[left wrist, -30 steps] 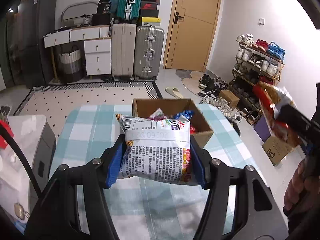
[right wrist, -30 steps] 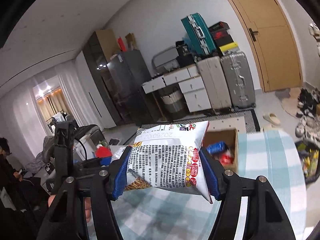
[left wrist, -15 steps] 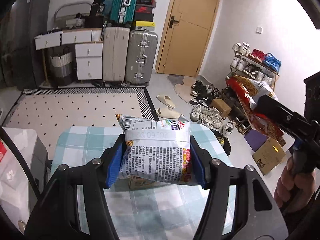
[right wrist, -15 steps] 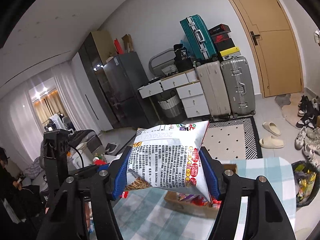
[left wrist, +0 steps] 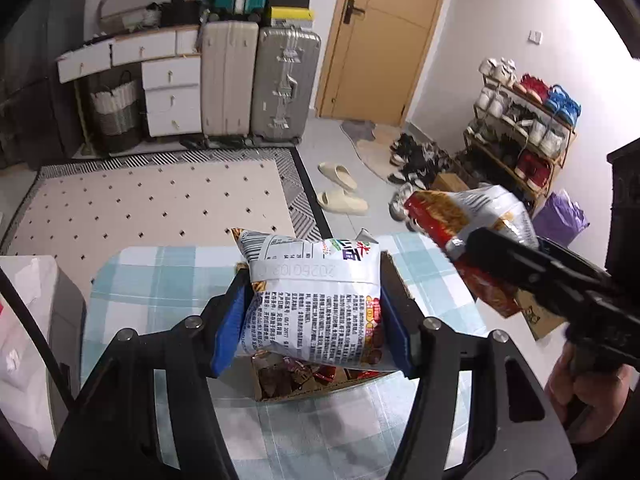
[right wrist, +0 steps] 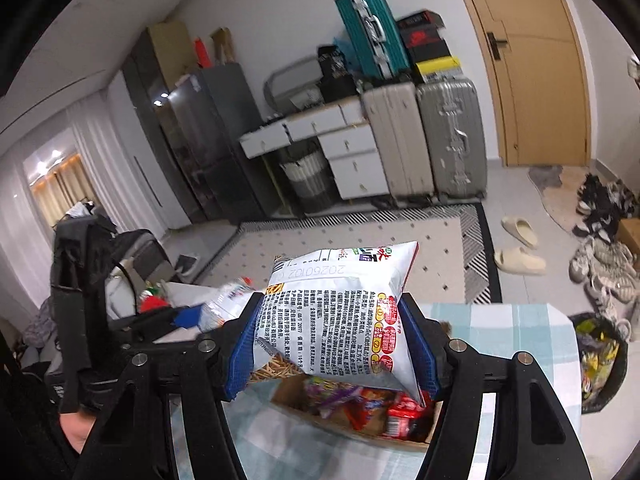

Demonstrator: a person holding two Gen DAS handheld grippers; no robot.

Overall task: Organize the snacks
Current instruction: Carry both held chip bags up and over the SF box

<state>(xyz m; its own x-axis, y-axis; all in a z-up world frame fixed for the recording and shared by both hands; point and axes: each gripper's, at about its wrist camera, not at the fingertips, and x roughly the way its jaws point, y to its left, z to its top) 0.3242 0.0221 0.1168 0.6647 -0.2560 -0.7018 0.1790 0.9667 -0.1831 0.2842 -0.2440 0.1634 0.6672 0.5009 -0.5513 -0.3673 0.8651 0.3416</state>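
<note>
A: Left gripper (left wrist: 314,316), what was it doing?

B: Part-way open, both blue pads (left wrist: 229,328) pressed on the sides of a white snack bag (left wrist: 316,300). Bag held upright between the fingers, back panel facing the camera, dense small print I couldn't read, red and yellow round marks at lower right. A sealed strip near the top carried a stamped date, seen reversed, roughly "2026 01 02".

A: And the right gripper (right wrist: 334,338)?

B: Same story. Clenched on a second white snack bag (right wrist: 340,312), pads on both sides, held clear above the bench (right wrist: 520,328). Same kind of pack: fine print, red seals, the same reversed date stamp on the top band, a picture of thin fried sticks at the lower left corner.

A: Where did the bags sit relative to the box?

B: In each wrist view the cardboard box (right wrist: 360,412) showed just under the held bag, on the blue-and-white checked cloth of the bench. It held assorted wrappers, red and purple mostly; no labels legible.

A: Could one view see the other gripper?

B: Yes. From the left wrist, the right gripper appeared at right, its bag's red-and-white front turned toward the camera, a hand (left wrist: 580,376) below on the handle. From the right wrist, the left gripper was at left, its bag blurred.
</note>
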